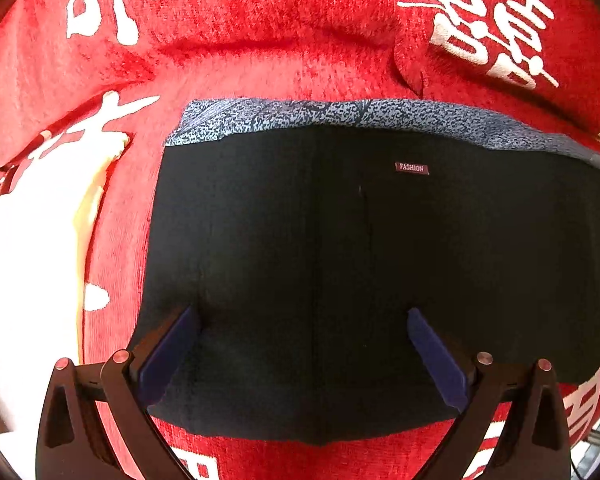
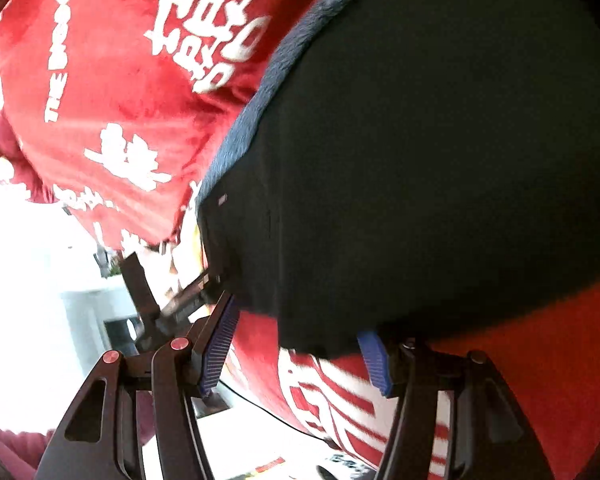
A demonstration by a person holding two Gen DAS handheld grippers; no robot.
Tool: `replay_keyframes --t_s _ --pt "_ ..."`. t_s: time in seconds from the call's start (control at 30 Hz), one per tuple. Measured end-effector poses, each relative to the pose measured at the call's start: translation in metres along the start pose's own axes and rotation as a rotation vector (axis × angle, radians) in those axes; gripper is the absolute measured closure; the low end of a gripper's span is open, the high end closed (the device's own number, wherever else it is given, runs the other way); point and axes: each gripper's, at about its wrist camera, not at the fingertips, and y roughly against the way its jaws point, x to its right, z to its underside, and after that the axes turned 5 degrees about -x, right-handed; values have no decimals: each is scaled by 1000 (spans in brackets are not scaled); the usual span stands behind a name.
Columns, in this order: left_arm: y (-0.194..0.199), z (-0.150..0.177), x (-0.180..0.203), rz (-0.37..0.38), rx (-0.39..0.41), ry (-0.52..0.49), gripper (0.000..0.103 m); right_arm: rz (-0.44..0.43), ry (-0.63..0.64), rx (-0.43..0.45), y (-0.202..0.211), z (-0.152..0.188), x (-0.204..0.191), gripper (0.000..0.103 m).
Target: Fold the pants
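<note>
The black pants (image 1: 340, 264) lie folded into a broad rectangle on the red blanket with white lettering (image 1: 260, 40), their long axis running side to side across the left claw (image 1: 304, 320). That claw hangs open right over the pants' near edge, the FASHION label (image 1: 411, 168) beyond it and the speckled blue waistband (image 1: 300, 116) farthest. The right claw (image 2: 296, 328), also open and holding nothing, sits at the pants' (image 2: 440, 160) near edge. Both are about equally close; a further fold would likely bring one short end across to the other.
</note>
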Motion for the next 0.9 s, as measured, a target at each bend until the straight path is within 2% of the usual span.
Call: replay_keyframes --t_s 0.03,0.07,0.13,0.2,0.33,0.4,0.43,0.5,0.57,0.63,0.7,0.8,0.9 --pt "7 1 3 3 -3 -3 0 9 -24 -3 -2 -6 0 74" --pt "8 0 2 8 -9 -5 0 46 -19 0 -1 -8 -4 94" --pt "6 -1 -4 18 -16 -11 0 52 30 21 7 -3 -16 94" --pt "14 6 5 25 -12 -19 0 97 104 41 16 11 -30 94" --pt "13 10 9 1 2 -42 0 190 74 25 -1 21 -5 95" --pt "13 9 10 0 -5 -42 0 142 47 44 1 23 3 95" --pt "13 8 11 -7 -10 -46 0 146 50 42 3 24 2 94" --pt "15 7 17 -31 -31 -30 0 162 51 31 9 28 0 90" --pt "20 5 22 -56 -57 8 0 185 33 -17 20 30 1 80" --pt "32 5 32 -58 -47 37 0 230 53 -16 36 34 1 77" --pt "46 7 53 -19 -28 20 0 287 117 14 57 36 -7 77" --pt "61 11 98 42 16 -37 0 391 205 108 88 26 -23 77" --pt "55 9 159 115 21 -103 0 443 247 153 93 6 -29 77"
